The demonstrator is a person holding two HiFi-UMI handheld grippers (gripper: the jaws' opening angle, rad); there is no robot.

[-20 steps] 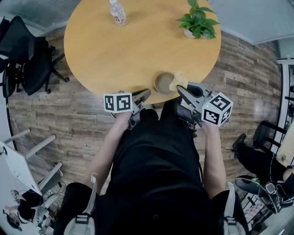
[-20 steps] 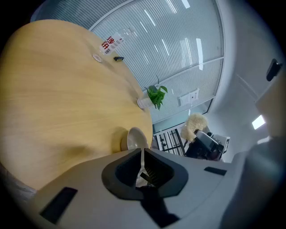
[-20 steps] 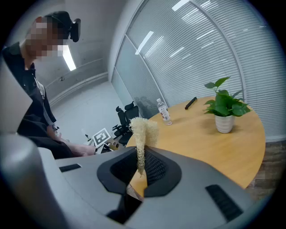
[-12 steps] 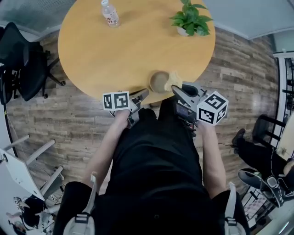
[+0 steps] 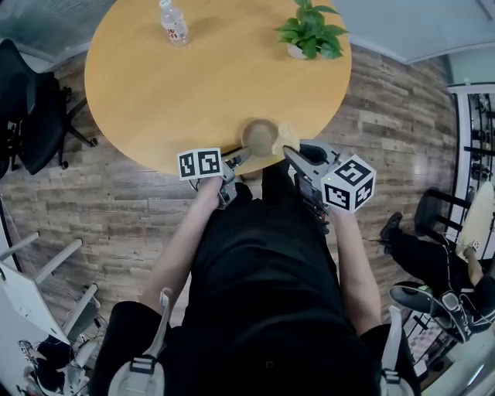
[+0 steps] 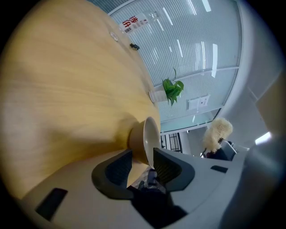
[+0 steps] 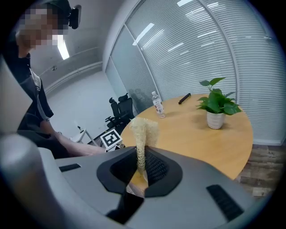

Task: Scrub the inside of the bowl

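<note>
A tan bowl [image 5: 259,137] stands upright near the front edge of the round wooden table [image 5: 178,93]. My left gripper [image 5: 241,157] reaches it from the near left. In the left gripper view the bowl [image 6: 143,136] has its near rim between the jaws of the left gripper [image 6: 143,163], which stand open on either side of the wall. My right gripper [image 5: 290,152] is just right of the bowl, shut on a pale yellow loofah sponge [image 5: 286,139]. In the right gripper view, the sponge [image 7: 144,129] sticks up from the right gripper [image 7: 142,163].
A water bottle [image 5: 173,21] and a potted plant [image 5: 309,31] stand at the table's far side, and a dark pen [image 7: 184,98] lies near them. Black office chairs [image 5: 31,116] are on the left. A seated person [image 5: 441,271] is at the right.
My left gripper has moved forward and right until its jaws straddle the bowl's rim. The right gripper stays beside the bowl with the sponge in it.
</note>
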